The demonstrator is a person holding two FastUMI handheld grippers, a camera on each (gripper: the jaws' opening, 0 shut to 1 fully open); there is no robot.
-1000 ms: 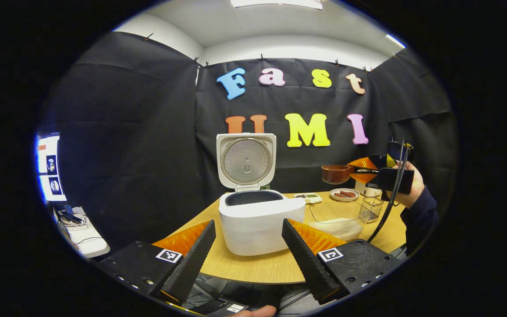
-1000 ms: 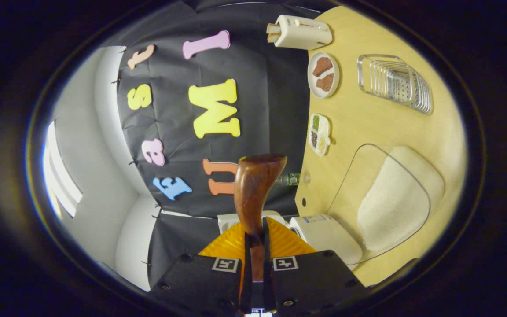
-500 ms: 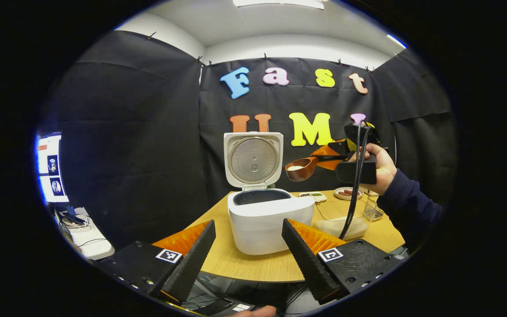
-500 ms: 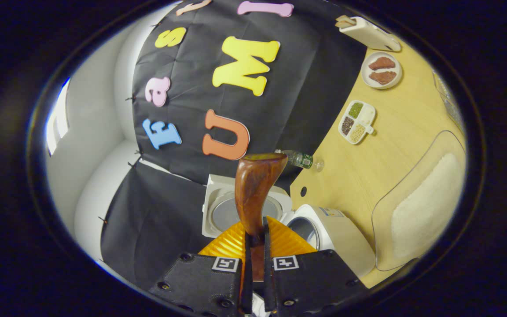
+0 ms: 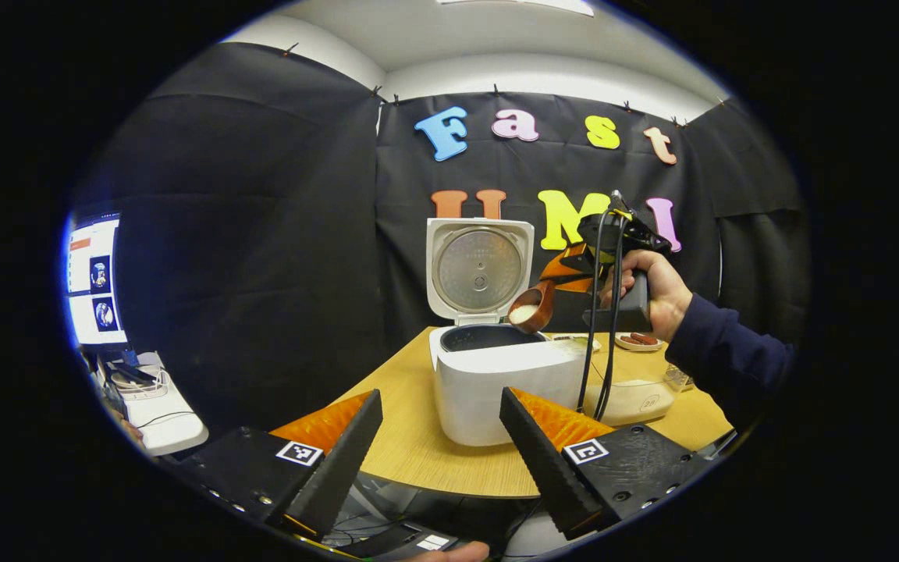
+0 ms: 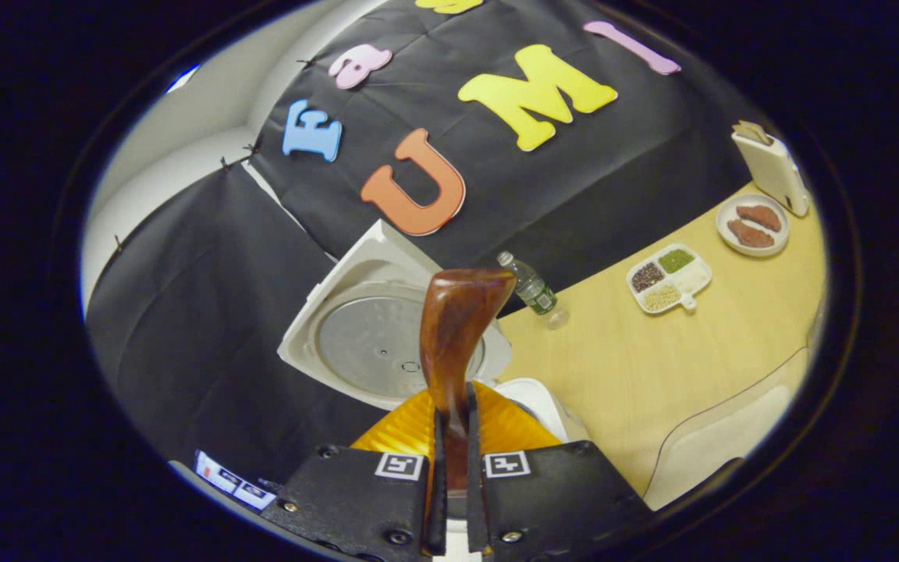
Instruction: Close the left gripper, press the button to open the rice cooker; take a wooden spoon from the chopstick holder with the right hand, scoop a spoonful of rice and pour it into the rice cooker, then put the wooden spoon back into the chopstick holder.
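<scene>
The white rice cooker (image 5: 496, 382) stands on the wooden table with its lid (image 5: 479, 269) raised upright. A wooden spoon (image 5: 531, 308) with white rice in its bowl hangs tilted just above the cooker's right rim. My right gripper (image 6: 450, 437) is shut on the spoon's handle (image 6: 453, 343), held by a hand (image 5: 648, 293) in a dark sleeve. In the right gripper view the lid (image 6: 371, 343) sits behind the spoon. My left gripper (image 5: 438, 445) hangs open in front of the table's near edge, holding nothing.
A clear tub of rice (image 5: 637, 394) stands right of the cooker and appears again as a tub (image 6: 723, 457). A divided dish (image 6: 668, 277), a plate of meat (image 6: 752, 225), a toaster (image 6: 773, 168) and a bottle (image 6: 531, 287) lie toward the back. A monitor (image 5: 94, 277) glows far left.
The right gripper carried the rice-filled spoon left and down from beside the tub to over the cooker's opening, tilting it. The left gripper stayed open, its view shifting slightly left.
</scene>
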